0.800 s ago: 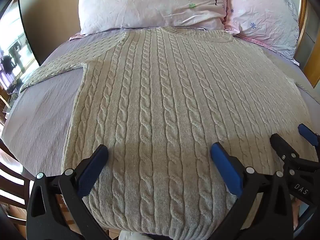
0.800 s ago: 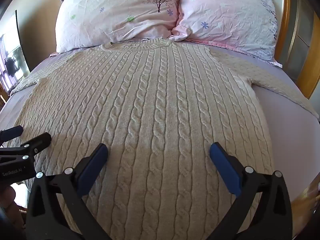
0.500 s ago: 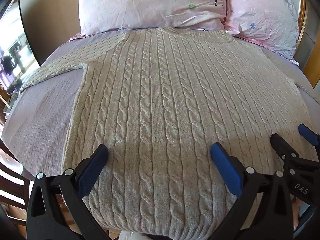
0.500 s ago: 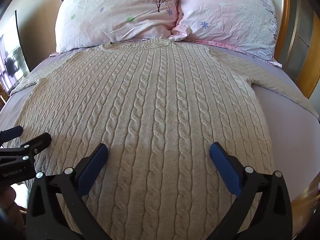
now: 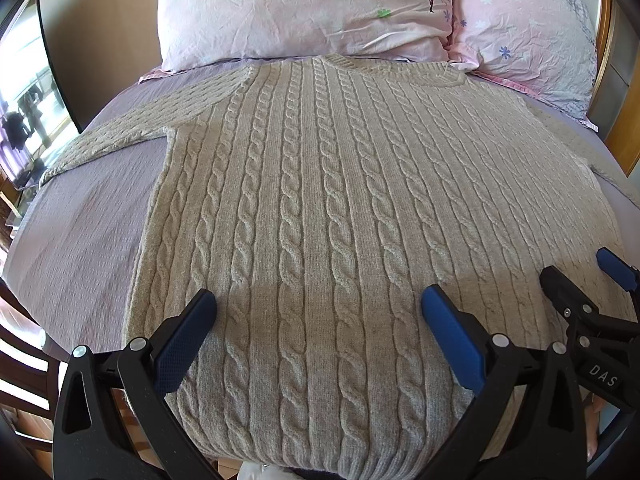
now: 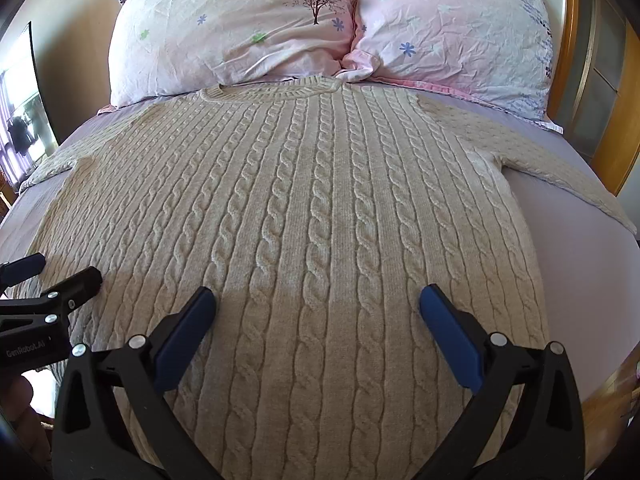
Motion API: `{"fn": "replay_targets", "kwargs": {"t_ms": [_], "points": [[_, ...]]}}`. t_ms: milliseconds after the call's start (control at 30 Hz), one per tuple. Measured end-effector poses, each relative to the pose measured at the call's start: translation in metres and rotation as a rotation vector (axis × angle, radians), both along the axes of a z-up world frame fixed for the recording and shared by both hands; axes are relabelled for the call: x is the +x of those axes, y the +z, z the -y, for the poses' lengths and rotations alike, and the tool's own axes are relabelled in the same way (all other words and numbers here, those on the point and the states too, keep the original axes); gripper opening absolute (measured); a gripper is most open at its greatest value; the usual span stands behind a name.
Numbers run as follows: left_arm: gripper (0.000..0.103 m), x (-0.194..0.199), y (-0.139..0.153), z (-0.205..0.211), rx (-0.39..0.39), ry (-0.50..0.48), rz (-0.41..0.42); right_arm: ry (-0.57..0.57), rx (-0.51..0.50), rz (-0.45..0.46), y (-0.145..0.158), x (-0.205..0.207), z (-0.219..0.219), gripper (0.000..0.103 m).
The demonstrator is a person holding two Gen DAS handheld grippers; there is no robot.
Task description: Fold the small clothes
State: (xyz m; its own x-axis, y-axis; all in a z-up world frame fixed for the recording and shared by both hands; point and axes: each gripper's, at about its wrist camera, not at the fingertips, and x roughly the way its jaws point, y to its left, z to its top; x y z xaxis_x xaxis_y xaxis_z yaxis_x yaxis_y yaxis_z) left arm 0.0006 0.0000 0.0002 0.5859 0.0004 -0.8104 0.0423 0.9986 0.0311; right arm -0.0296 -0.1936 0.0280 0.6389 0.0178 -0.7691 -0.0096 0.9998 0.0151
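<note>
Knitted cable sweater (image 5: 320,208) lies flat, face up on bed (image 5: 80,216), collar at far end against pillows (image 6: 240,24), hem at near edge. We compare earlier views: nothing shifted, no crease, no lift. Left gripper (image 5: 316,320) hovers over near hem, fingers (image 5: 188,340) spread wide, grasping nothing. Right gripper (image 6: 314,316) likewise, fingers (image 6: 452,340) released, empty. Left sleeve (image 5: 120,136) and right sleeve (image 6: 560,168) still spread outward. We judge: folding not begun; pause before first grasp.

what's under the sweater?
The sweater lies flat on the lilac bedsheet, which shows on both sides; its collar reaches the pillows. Anything beneath its body is hidden.
</note>
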Motion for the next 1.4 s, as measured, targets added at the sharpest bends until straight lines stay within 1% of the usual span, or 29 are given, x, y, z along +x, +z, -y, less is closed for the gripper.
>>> {"fn": "replay_targets", "kwargs": {"t_ms": [967,1400], "points": [[0.102,-0.0008,0.0000,0.0000,0.000,0.000,0.004,-0.001,0.000,-0.002,-0.0006,0.0008,-0.0004,0.101],[0.102,-0.0008,0.0001,0.0000,0.000,0.000,0.005,-0.004,-0.001,-0.021,-0.0006,0.0020,-0.0006,0.101]]}}
